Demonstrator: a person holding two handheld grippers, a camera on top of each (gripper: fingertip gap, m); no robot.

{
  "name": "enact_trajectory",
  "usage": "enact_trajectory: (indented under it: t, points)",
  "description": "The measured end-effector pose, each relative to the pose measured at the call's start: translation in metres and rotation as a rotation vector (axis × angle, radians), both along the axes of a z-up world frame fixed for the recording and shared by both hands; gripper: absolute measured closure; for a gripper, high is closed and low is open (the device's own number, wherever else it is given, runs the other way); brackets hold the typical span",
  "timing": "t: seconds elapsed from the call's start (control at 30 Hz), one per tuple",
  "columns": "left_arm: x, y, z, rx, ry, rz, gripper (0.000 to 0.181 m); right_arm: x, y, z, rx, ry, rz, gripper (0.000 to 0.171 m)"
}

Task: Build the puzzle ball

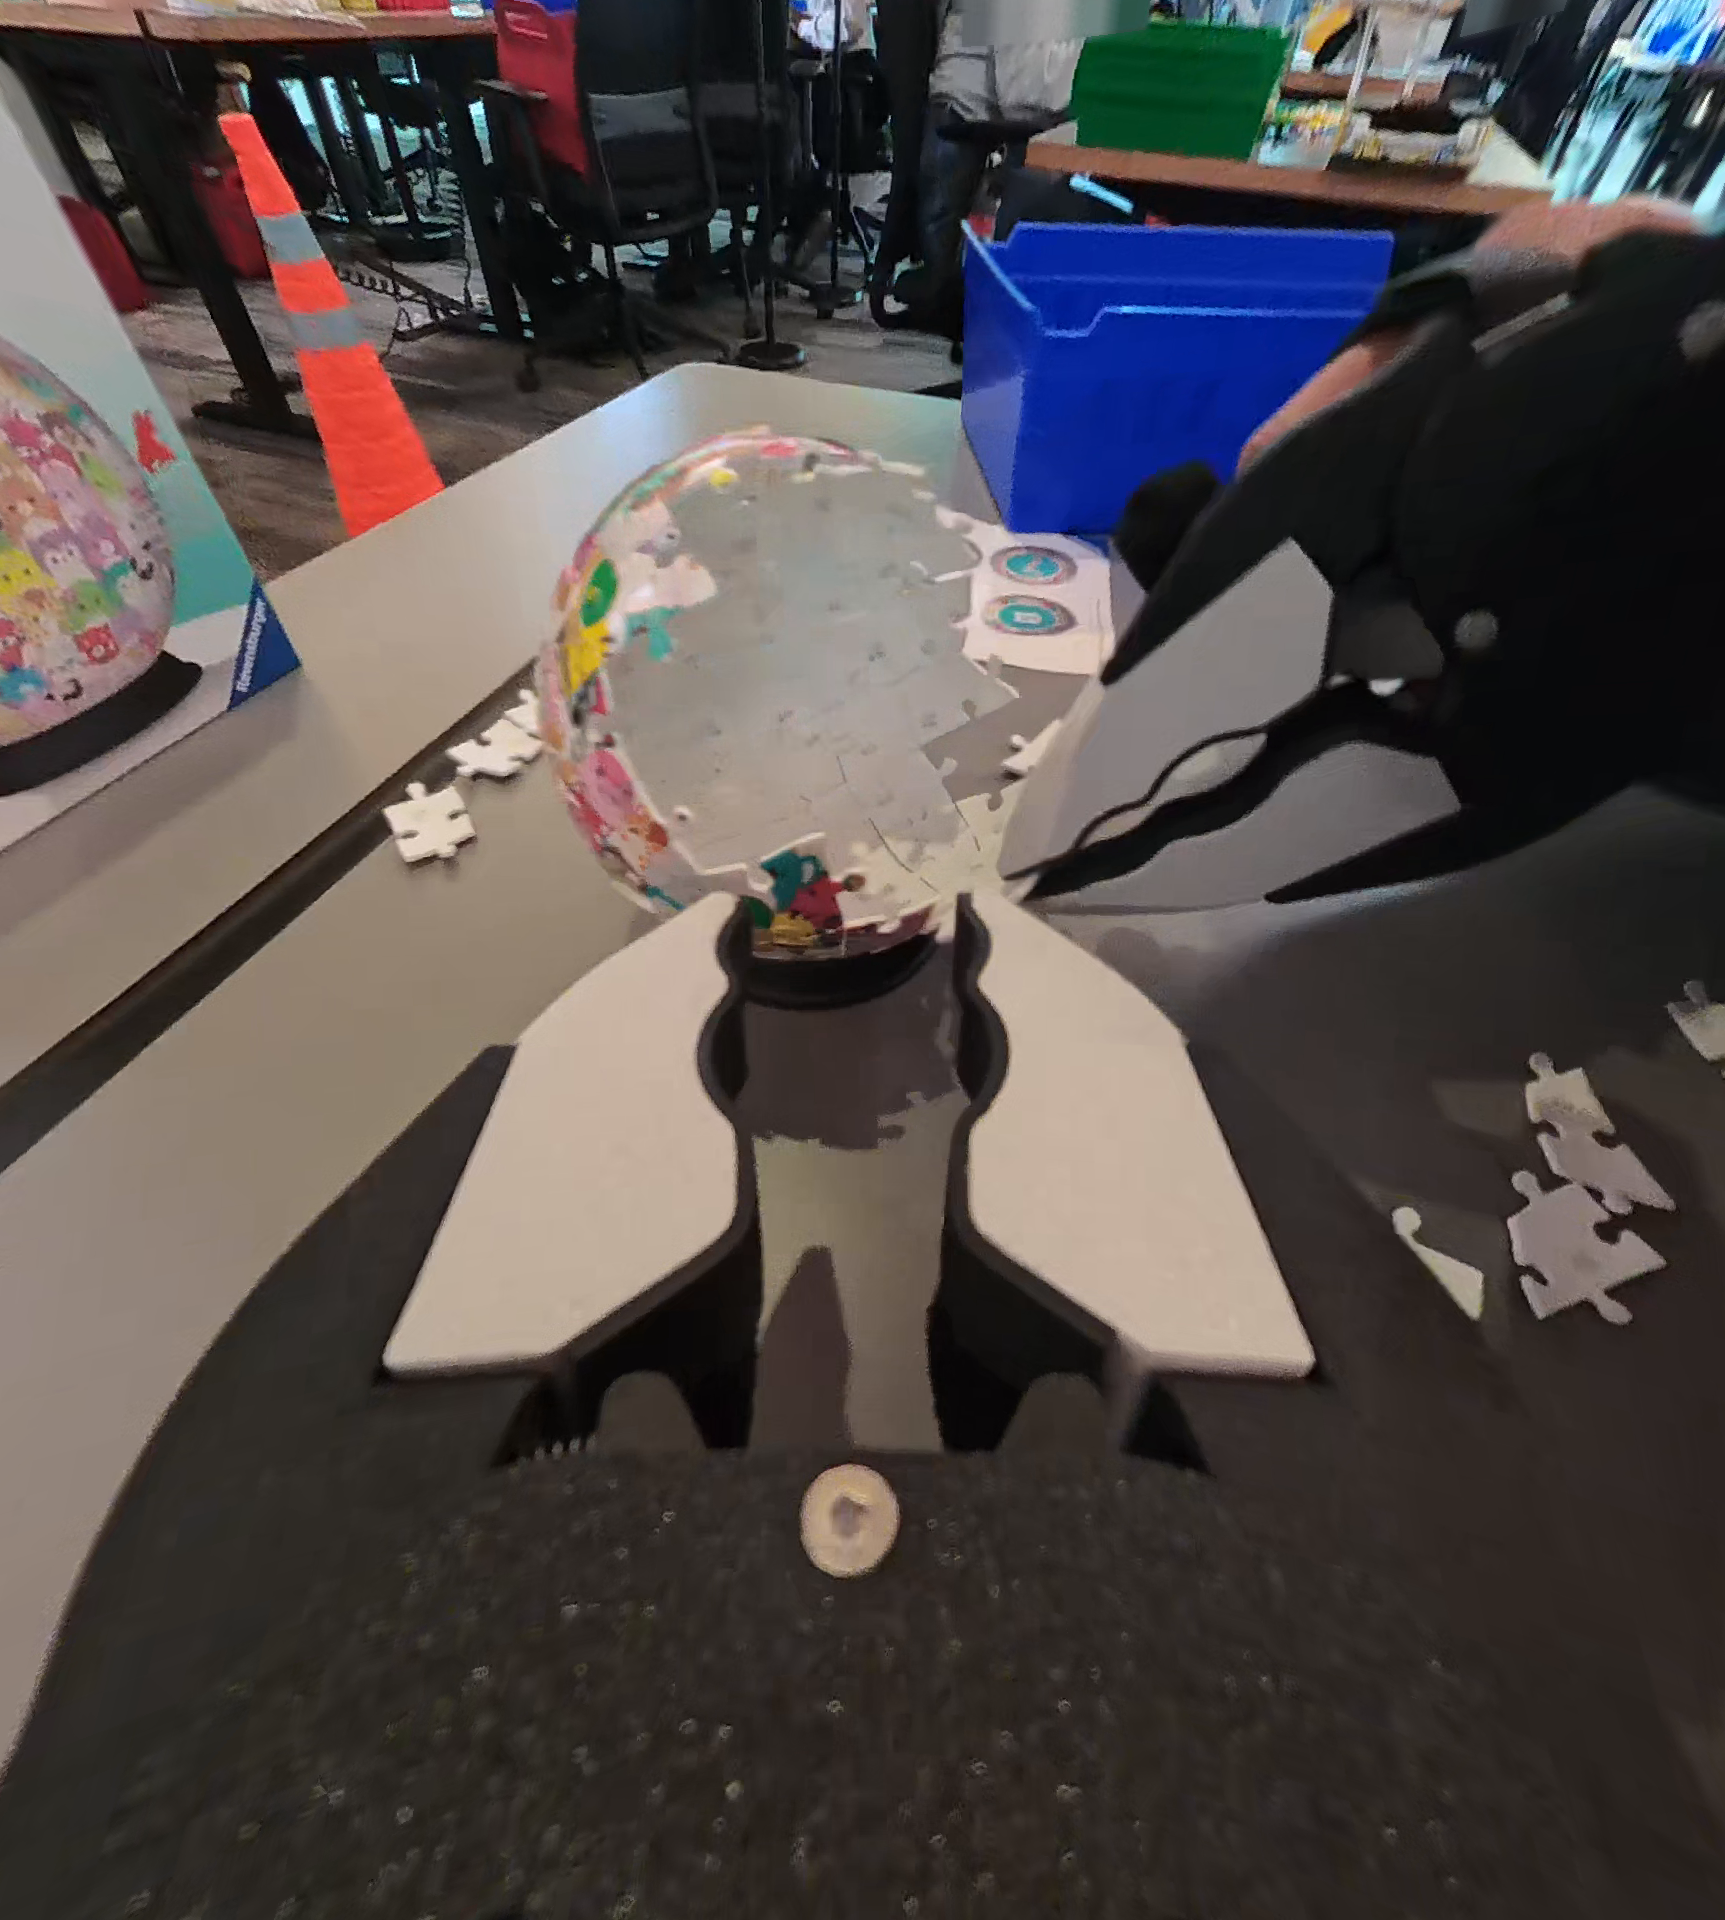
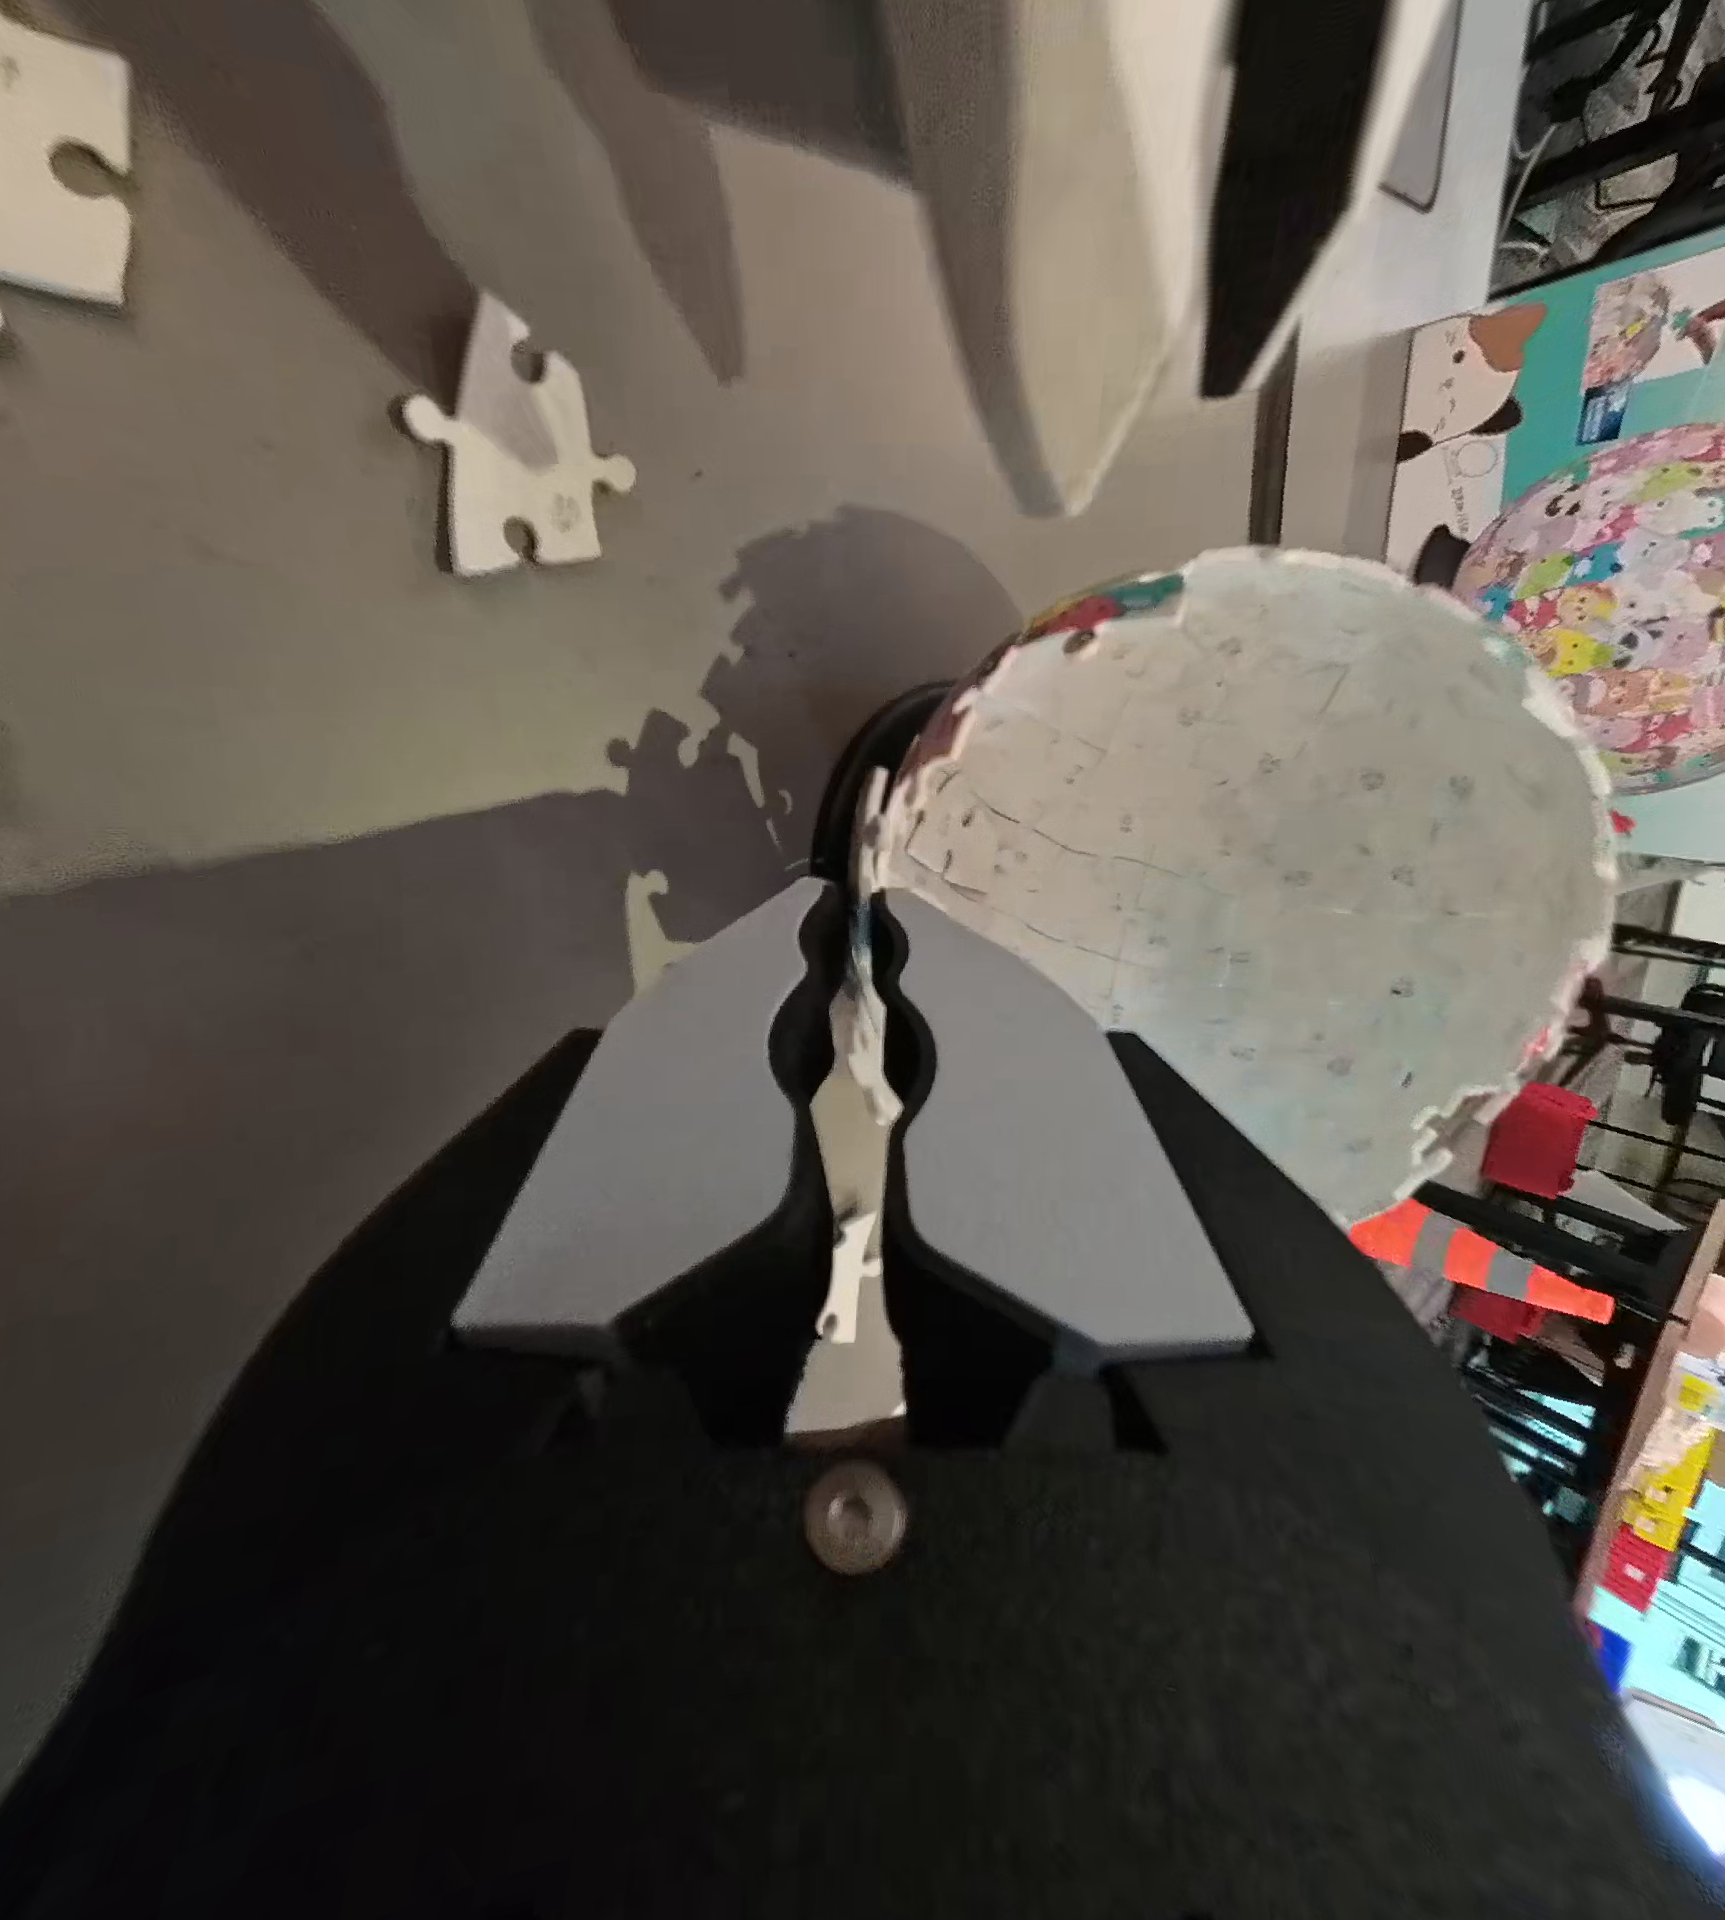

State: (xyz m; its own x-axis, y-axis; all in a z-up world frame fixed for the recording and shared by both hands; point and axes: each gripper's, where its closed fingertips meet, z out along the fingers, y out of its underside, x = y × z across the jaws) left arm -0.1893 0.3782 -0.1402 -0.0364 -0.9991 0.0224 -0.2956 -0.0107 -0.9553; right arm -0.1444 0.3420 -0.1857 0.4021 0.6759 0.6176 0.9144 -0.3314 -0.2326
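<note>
The half-built puzzle ball stands on a black ring stand on the grey table, its open grey inside facing me. My left gripper is open, with one jaw on either side of the stand; I cannot tell whether they touch it. My right gripper is shut on a white puzzle piece, its tips at the ball's lower rim next to the stand. It shows in the left wrist view at the ball's lower right edge. The left gripper's fingers reach in from above.
Loose white pieces lie left of the ball, at the right and near my right gripper. The puzzle box stands at the left. A blue bin and a sticker sheet lie behind. An orange cone stands beyond the table.
</note>
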Motion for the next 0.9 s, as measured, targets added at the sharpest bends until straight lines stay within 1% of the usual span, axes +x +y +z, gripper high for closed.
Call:
enact_trajectory:
  t: [0.13, 0.3, 0.4, 0.57, 0.73, 0.83, 0.9]
  points:
    - [0.004, -0.018, -0.010, 0.051, 0.054, -0.042, 0.146, 0.007, 0.002, 0.003, 0.005, 0.029, -0.016, 0.167]
    - [0.013, -0.041, -0.037, 0.100, 0.192, -0.136, 0.169, 0.010, 0.002, 0.003, 0.020, 0.046, -0.015, 0.166]
    - [0.025, -0.054, -0.050, 0.107, 0.258, -0.171, 0.173, 0.010, 0.002, 0.003, 0.030, 0.051, -0.009, 0.166]
    - [0.040, -0.050, -0.073, 0.208, 0.377, -0.122, 0.176, 0.011, 0.003, 0.004, 0.039, 0.063, 0.004, 0.166]
    - [0.047, -0.045, -0.073, 0.229, 0.375, -0.090, 0.175, 0.011, 0.002, 0.003, 0.031, 0.072, 0.012, 0.166]
    - [0.047, -0.041, -0.074, 0.240, 0.382, -0.069, 0.171, 0.012, 0.001, 0.001, 0.017, 0.080, 0.025, 0.166]
    - [0.047, -0.040, -0.074, 0.238, 0.384, -0.064, 0.170, 0.015, 0.000, -0.003, 0.010, 0.064, 0.029, 0.162]
